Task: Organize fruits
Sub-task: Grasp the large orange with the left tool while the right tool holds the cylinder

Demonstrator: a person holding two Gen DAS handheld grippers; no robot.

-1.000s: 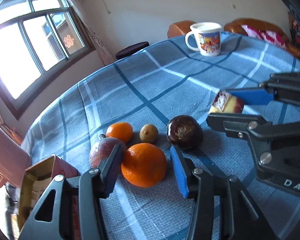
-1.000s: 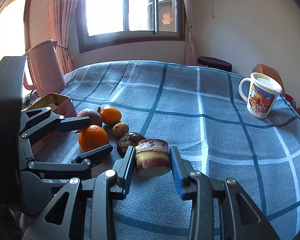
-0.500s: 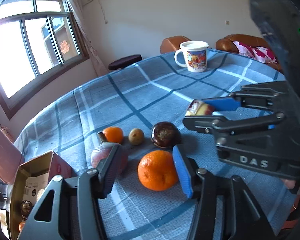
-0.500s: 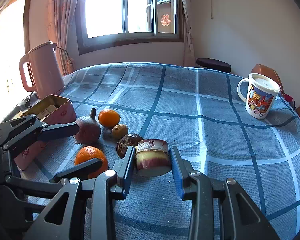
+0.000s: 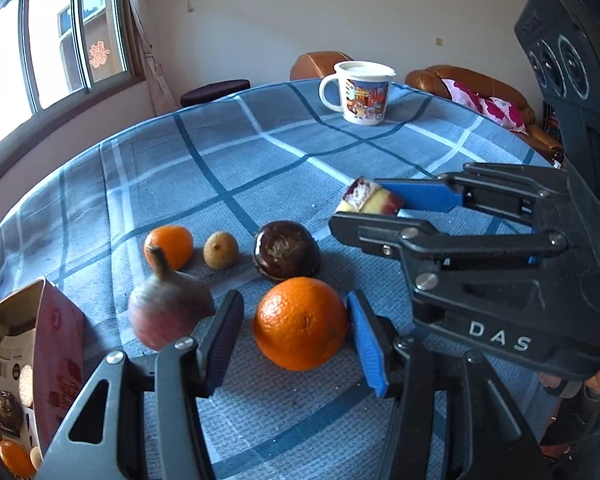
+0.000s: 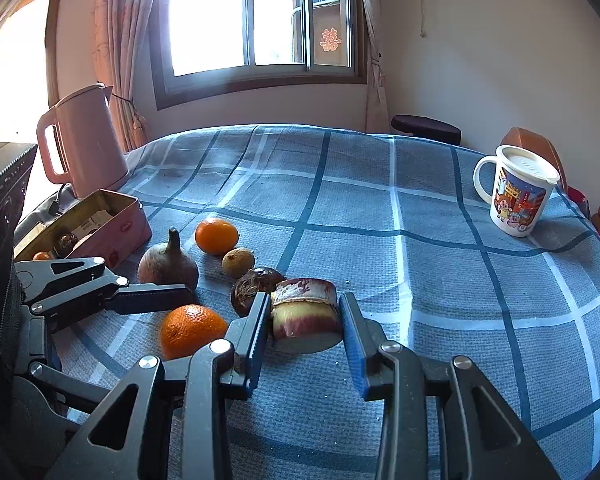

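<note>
You are working over the blue plaid tablecloth [image 5: 260,152], your left gripper [image 5: 296,328] straddling the big round orange [image 5: 300,322], its jaws just closing yet seemingly not pressing. Your right gripper [image 6: 305,320] is pinching the cut purple-skinned fruit chunk [image 6: 306,316]; next, I'd say, squeeze the orange, then carry it to the pink tin box [image 6: 116,228].

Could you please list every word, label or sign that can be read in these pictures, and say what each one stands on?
"DAS": white letters on the black body of the right gripper.
"囍": red paper cut-out on the window pane.
Tin box: a small pink logo, too small to read.
Mug: cartoon print, no legible words.
Packets inside the tin: print too blurred.
</note>
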